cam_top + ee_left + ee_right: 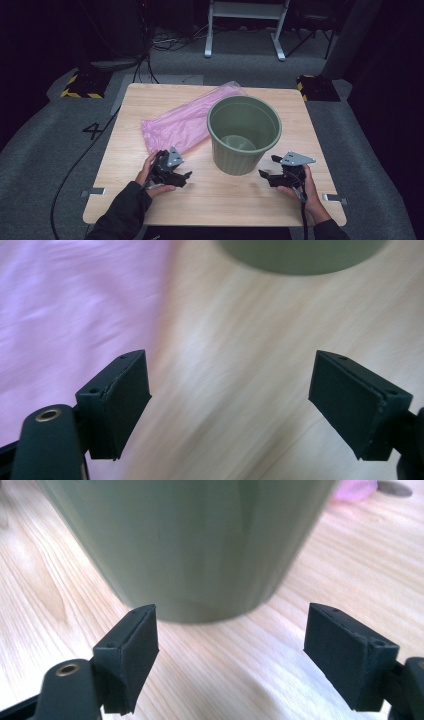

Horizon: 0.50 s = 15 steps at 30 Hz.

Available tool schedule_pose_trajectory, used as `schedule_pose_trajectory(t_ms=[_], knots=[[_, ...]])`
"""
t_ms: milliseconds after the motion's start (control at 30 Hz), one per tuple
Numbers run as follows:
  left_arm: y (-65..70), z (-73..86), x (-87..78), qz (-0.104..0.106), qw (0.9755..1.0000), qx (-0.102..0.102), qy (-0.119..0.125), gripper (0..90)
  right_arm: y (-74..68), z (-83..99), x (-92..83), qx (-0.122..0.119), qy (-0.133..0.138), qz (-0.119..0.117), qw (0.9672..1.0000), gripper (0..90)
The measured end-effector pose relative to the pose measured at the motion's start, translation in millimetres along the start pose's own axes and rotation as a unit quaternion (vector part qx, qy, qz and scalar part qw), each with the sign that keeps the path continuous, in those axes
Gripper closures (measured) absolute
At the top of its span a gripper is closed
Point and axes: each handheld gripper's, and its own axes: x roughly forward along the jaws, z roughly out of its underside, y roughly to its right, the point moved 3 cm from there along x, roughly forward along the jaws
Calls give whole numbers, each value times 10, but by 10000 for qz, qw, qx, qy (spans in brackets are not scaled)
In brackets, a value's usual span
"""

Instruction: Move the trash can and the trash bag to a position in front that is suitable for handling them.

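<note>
Both hands come in from the bottom of the high view, each one holding a gripper low over the desk (150, 210). Between them stands a green bin (244, 134), upright and empty, near the middle of the wooden top. Behind it and to its left lies a pink plastic bag (182, 122), flat and folded, with one end touching or passing behind the bin.

From its own view, the left gripper (230, 405) has its jaws wide apart with nothing between them; it hovers just beside the edge of the pink bag. Likewise the right gripper (230, 652) is spread open and empty, and it looks at the lower wall of the bin, near but not touching.

I judge that the bag is very light, thin and soft, and probably slippery, so it will slide and fold when pulled. A good place to take it is the near edge, pinching one layer. The bin seems stiff and light; its rim is the best hold, because the smooth round wall can slip.
</note>
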Motion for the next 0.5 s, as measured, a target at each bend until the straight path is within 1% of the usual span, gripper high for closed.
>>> schedule_pose_trajectory(t_ms=[33,67,100,133,167,200,233,267,300,333,367,433,467,500], knots=[[0,0,0,0,10000,0,0,159,0,0,0,0,0,0,10000,218],[-66,39,-47,-63,9999,-77,32,156,40,46,-6,-76,-152,112,9998,209],[-130,81,-90,-148,9997,-170,45,156,40,46,-6,-76,-152,112,9998,209],[-239,160,-149,-202,9992,-329,86,159,79,92,-6,-116,-279,200,9993,207],[-239,160,-149,-202,9992,-329,86,159,79,92,-6,-116,-279,200,9993,207],[-314,217,-175,-248,9988,-407,79,164,118,133,-8,-50,-346,192,9992,196],[-364,261,-182,-242,9984,-492,102,164,118,133,-8,-50,-346,192,9992,196],[-448,331,-171,-80,9982,-593,92,222,153,165,-16,13,-372,184,9991,193],[-448,331,-171,-80,9982,-593,92,247,153,165,-16,13,-372,184,9991,193],[-488,369,-147,20,9976,-684,77,247,169,176,-19,39,-378,168,9991,193],[-510,386,-133,108,9974,-714,66,254,193,191,-25,61,-398,174,9990,193],[-563,421,-76,374,9962,-778,96,286,255,225,-42,98,-423,218,9988,193],[-571,426,-62,392,9962,-774,103,304,276,235,-46,121,-422,239,9987,193],[-571,426,-62,392,9962,-774,103,345,296,246,-50,135,-440,258,9986,193]])
